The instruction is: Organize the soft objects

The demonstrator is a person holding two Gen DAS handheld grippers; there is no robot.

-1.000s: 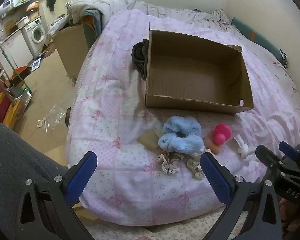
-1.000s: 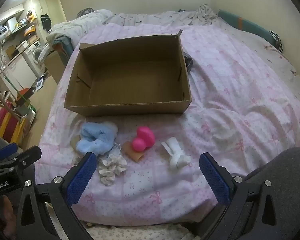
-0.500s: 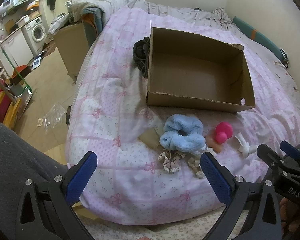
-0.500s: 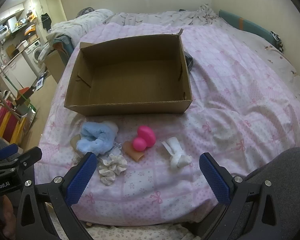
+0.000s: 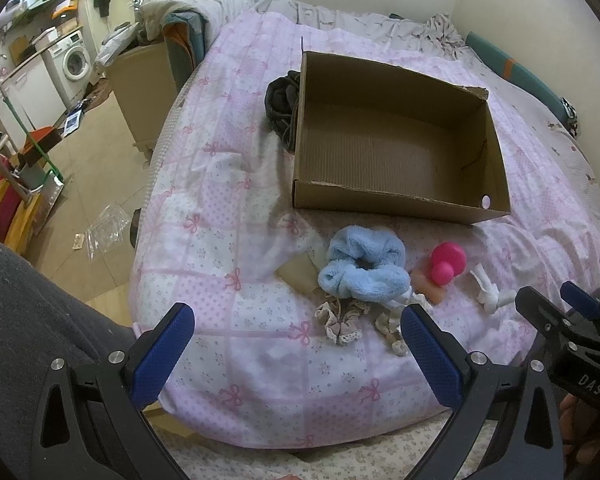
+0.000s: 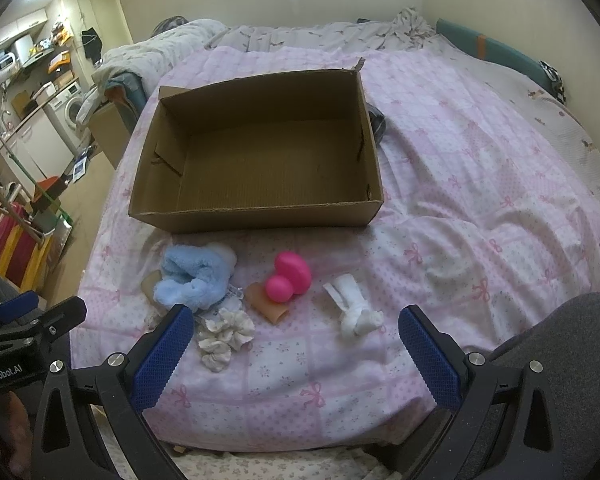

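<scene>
With both tools [image 5: 296,334] [image 6: 292,334] wide and empty, grip light, compressible blue scrunchie [image 5: 362,266] across its plush ring, expecting squash, before box [image 5: 396,202].

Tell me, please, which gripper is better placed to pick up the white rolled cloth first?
Probably the right gripper: it is open, and the white rolled cloth lies just ahead between its fingers. From the left gripper, the cloth sits far off to the right, beyond the blue scrunchie.
</scene>
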